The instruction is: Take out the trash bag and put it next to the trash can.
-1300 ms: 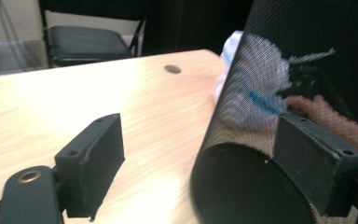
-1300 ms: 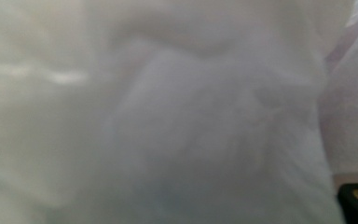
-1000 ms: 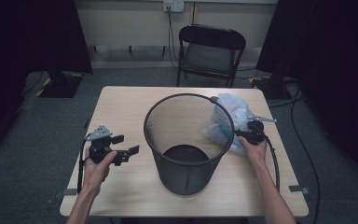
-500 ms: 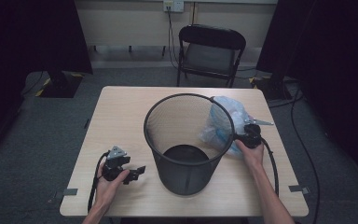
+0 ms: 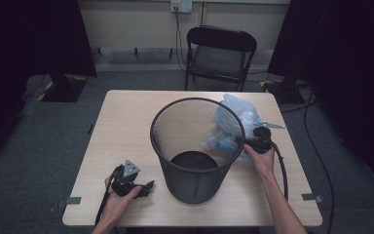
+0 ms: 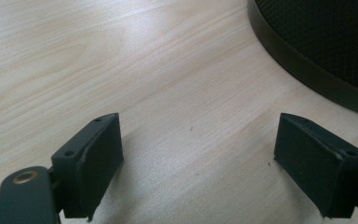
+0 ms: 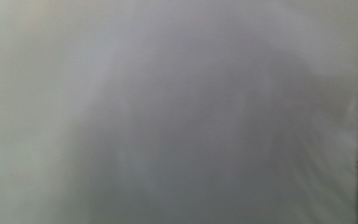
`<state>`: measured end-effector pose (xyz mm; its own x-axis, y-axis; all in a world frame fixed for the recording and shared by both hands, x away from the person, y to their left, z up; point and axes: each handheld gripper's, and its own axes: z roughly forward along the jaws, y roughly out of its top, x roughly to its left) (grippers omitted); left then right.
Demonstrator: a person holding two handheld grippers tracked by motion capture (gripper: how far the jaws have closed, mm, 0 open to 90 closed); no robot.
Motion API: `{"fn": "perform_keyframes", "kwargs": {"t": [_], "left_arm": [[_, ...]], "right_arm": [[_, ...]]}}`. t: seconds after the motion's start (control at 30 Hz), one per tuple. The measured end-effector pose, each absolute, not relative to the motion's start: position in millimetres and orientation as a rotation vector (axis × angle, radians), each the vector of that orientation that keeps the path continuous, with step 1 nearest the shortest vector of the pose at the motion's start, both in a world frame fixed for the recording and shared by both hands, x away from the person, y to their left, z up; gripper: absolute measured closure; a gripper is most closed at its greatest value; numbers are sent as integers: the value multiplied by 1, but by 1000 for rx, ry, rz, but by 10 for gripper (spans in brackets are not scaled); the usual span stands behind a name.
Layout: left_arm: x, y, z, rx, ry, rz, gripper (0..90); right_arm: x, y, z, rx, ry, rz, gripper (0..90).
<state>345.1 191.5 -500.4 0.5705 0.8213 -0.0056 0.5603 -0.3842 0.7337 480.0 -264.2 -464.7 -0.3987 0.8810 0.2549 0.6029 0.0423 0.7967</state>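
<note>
We see a black wire-mesh wastebasket (image 5: 197,148) standing upright near the middle of the wooden surface (image 5: 126,122), with a crumpled clear-and-blue plastic bag (image 5: 233,122) pressed against its right side, bunched at and just outside the rim. Our right tool (image 5: 241,142) sits at that bag, right beside the basket's wall, the hand behind it resting on the surface. From the right gripper view we get a pale grey blur of plastic (image 7: 168,112) up against the lens, so we cannot tell from it how the jaws stand. They have just been opening, and whether the bag is still between them we cannot make out.

Our left tool (image 5: 148,187) lies low at the near left of the surface, just beside the basket's base. In the left gripper view its two black jaws stand wide apart over bare wood (image 6: 168,93) with nothing between them, and the basket's dark curved base (image 6: 307,70) shows at the upper right, apart from the jaws.
</note>
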Motion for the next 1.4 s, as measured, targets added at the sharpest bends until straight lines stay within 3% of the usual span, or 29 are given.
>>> {"fn": "perform_keyframes", "kwargs": {"t": [0.37, 0.87, 1.1, 1.4], "left_arm": [[346, 190, -501, 2099, 1102, 473, 131], [346, 189, -501, 2098, 1107, 473, 124], [347, 190, -501, 2101, 1099, 471, 119], [347, 190, -500, 2101, 1106, 475, 132]], "right_arm": [[463, -277, -433, 1488, 1986, 1311, 155], [427, -286, -404, 1372, 1927, 1360, 162], [400, -290, -402, 1343, 1917, 1337, 234], [369, -297, -406, 1352, 1956, 1340, 218]]}}
